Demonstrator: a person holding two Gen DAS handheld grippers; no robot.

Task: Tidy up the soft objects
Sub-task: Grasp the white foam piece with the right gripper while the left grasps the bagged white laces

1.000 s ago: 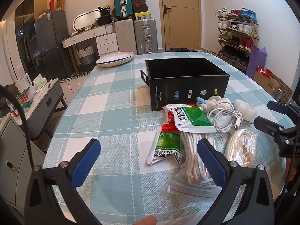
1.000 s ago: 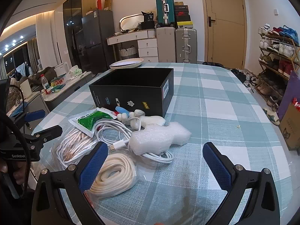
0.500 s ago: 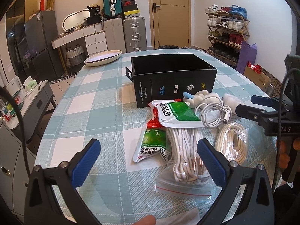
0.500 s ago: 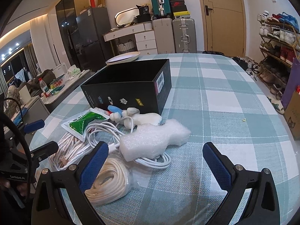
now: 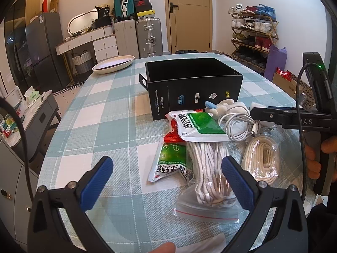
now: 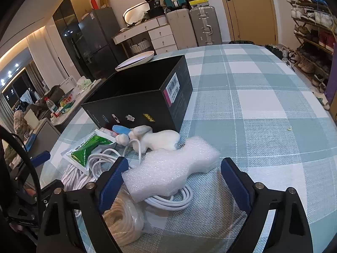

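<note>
The black box looks empty; every soft item waits on the worktop. The right gripper fingers are closing around the foam piece, not yet pressing. The left gripper gapes empty.

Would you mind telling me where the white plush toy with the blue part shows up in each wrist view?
Left wrist view: the plush toy lies right of centre, against the black box's front wall.
Right wrist view: it lies centre-left, just beyond the white foam piece.
Shared landmark: the open black box right behind it.
</note>
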